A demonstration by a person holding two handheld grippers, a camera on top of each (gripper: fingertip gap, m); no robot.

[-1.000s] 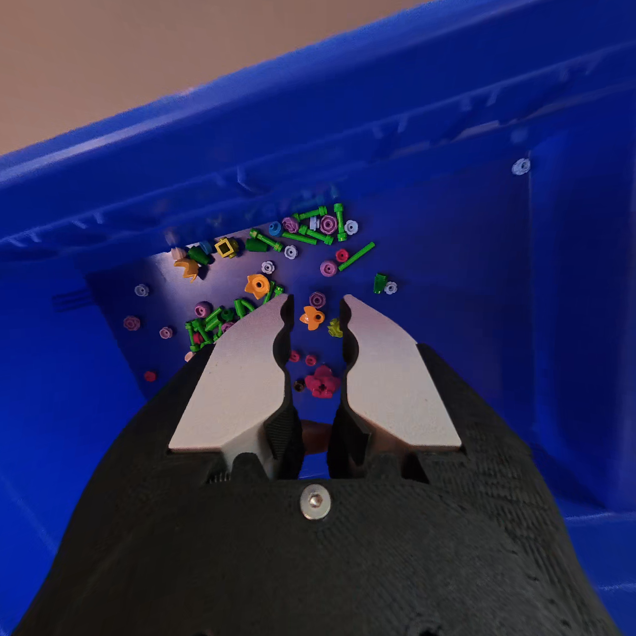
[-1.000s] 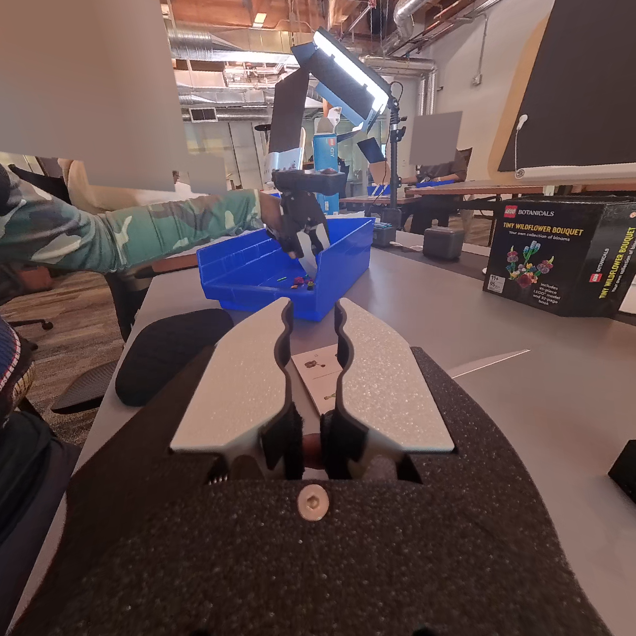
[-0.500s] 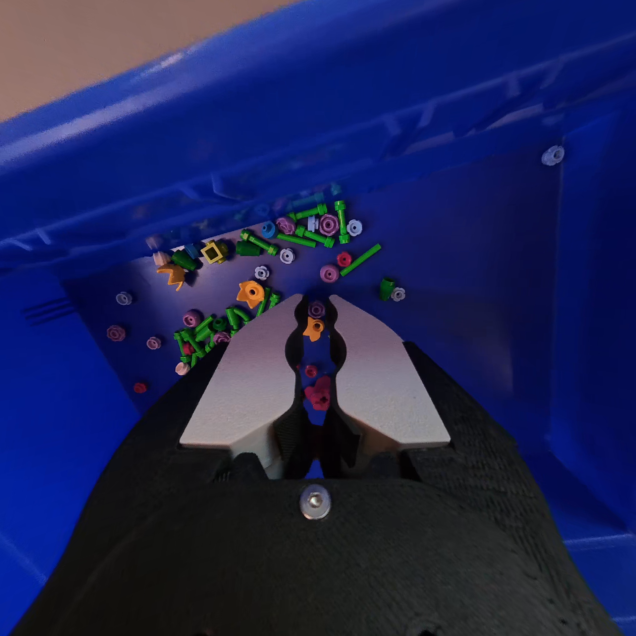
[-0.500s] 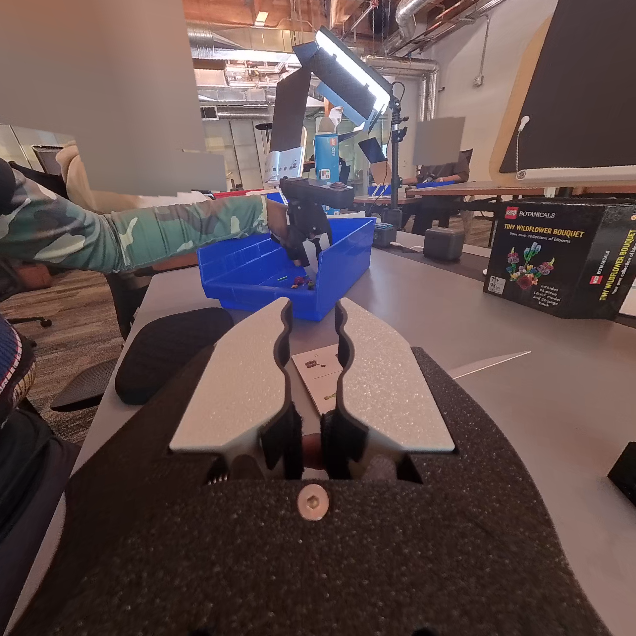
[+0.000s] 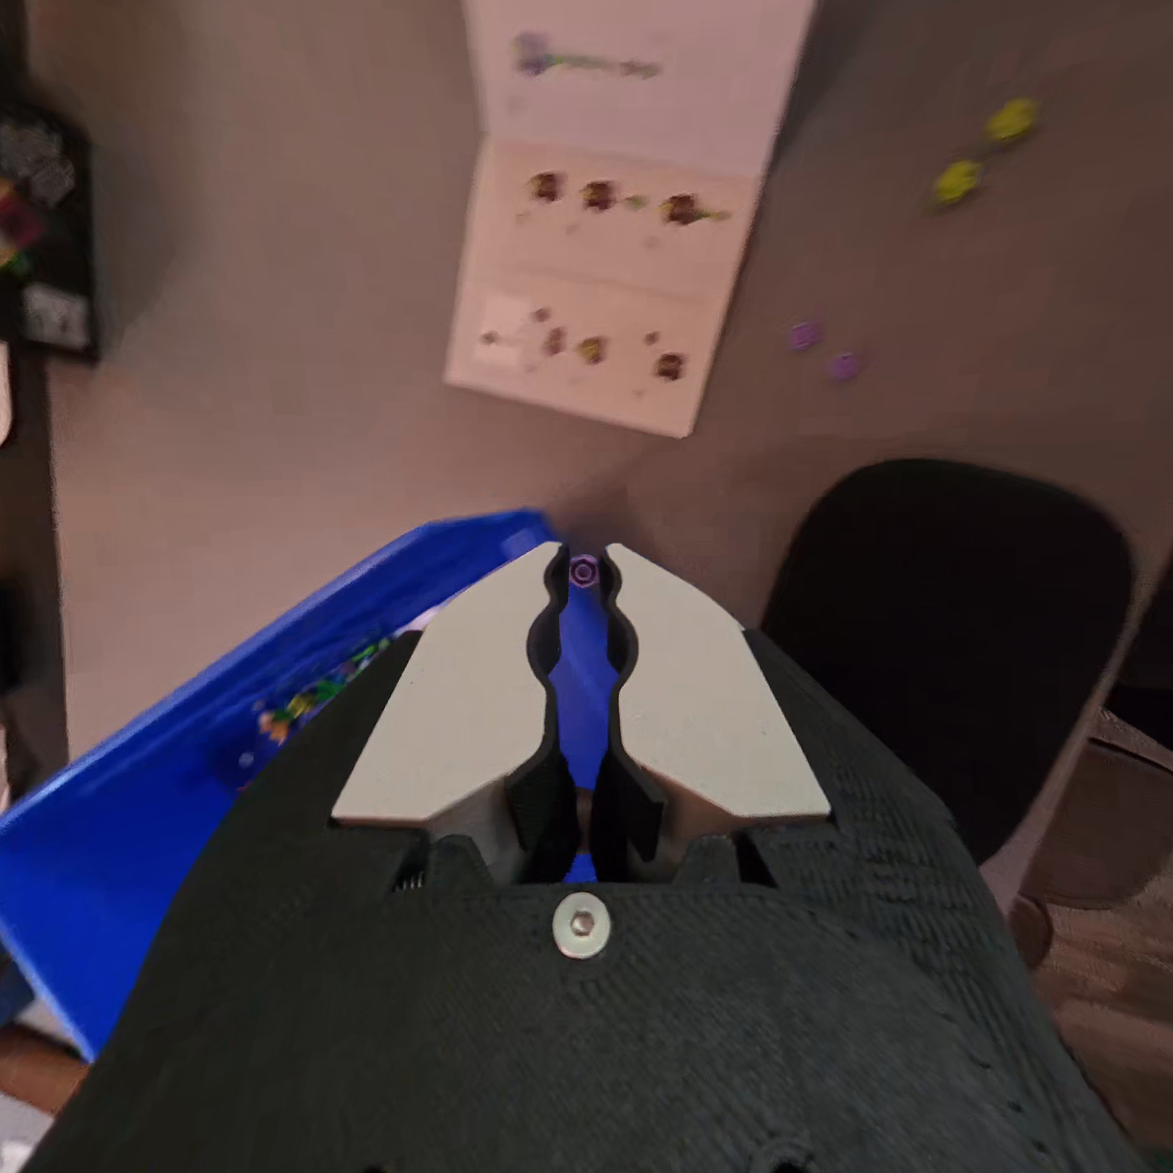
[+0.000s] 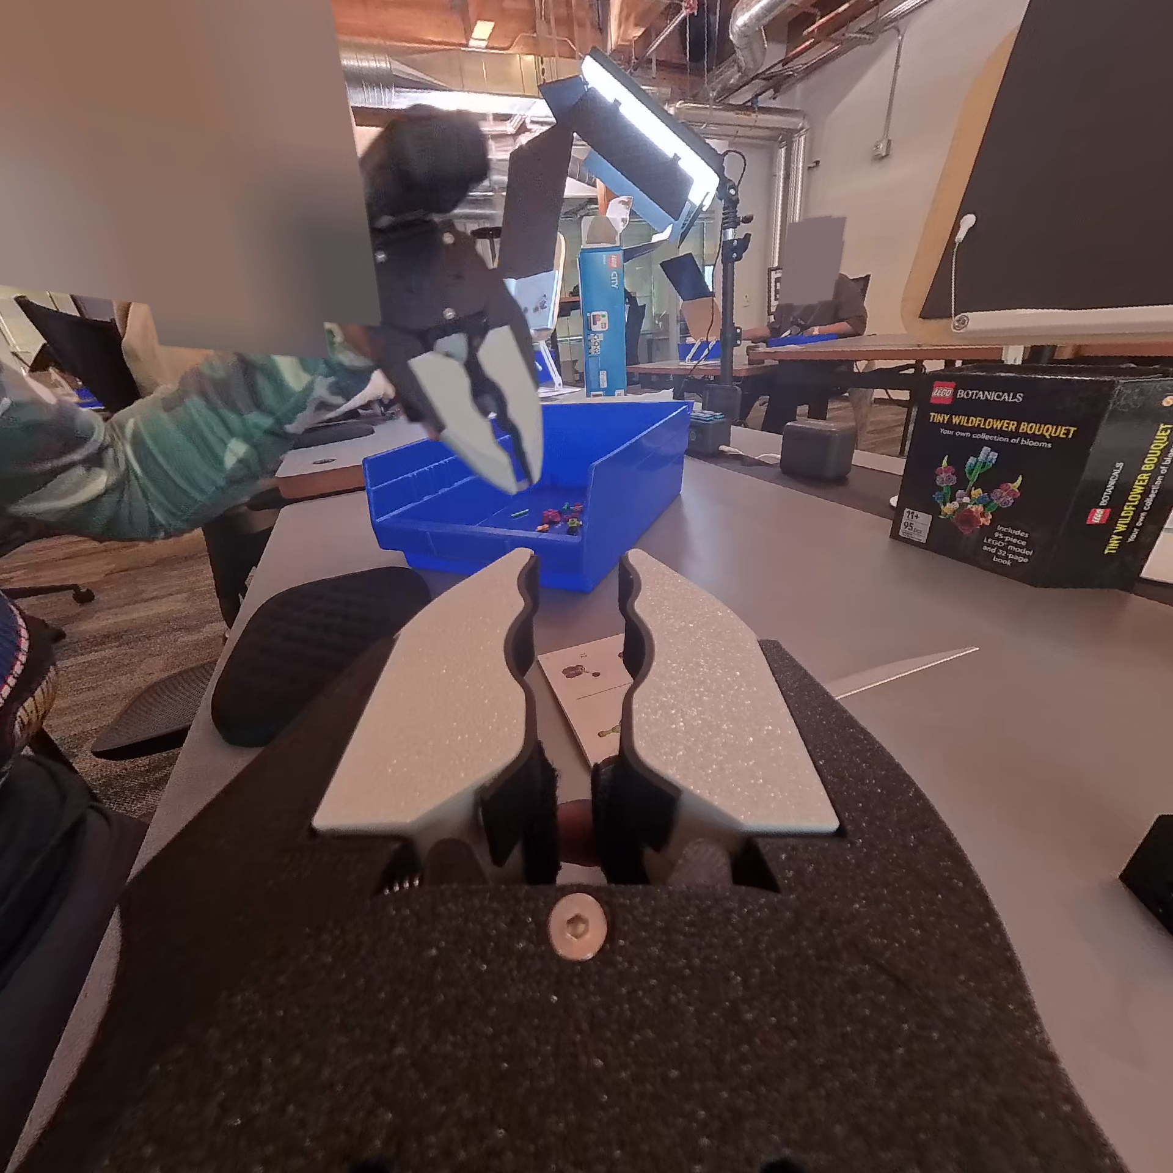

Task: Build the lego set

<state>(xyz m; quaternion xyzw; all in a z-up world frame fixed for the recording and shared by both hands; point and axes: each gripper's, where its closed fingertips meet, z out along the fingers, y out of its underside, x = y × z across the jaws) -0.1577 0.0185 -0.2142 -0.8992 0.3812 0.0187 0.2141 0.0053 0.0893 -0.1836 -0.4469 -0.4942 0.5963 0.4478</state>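
While most of the loose pieces (image 5: pixel 317 698) lie unused in the blue bin (image 5: pixel 190 793), low and to the left of the left gripper's fingers, the build looks to be at an early stage. Ahead of the fingertips and off to their right, a few small parts sit on the table (image 5: pixel 254 317): two yellow-green flowers (image 5: pixel 984 152) and two purple studs (image 5: pixel 822 352), blurred by motion, so it cannot be told whether any are joined. The open instruction booklet (image 5: pixel 609 216) lies straight ahead of the tips. Nearly all the assembly appears left to do.

The left gripper (image 5: pixel 583 571) is pinched narrow on a small purple round stud (image 5: pixel 583 573), held right at the fingertips. The right gripper (image 6: pixel 577 584) hovers low over the table with its fingers moderately apart and nothing between them; the booklet shows through the gap, and the bin stands beyond the tips.

Half a second ago the left gripper was down inside the bin, its tips closing around a purple stud among the scattered parts. Now it has lifted clear of the bin with that stud and swung toward the booklet side. The right gripper has barely moved.
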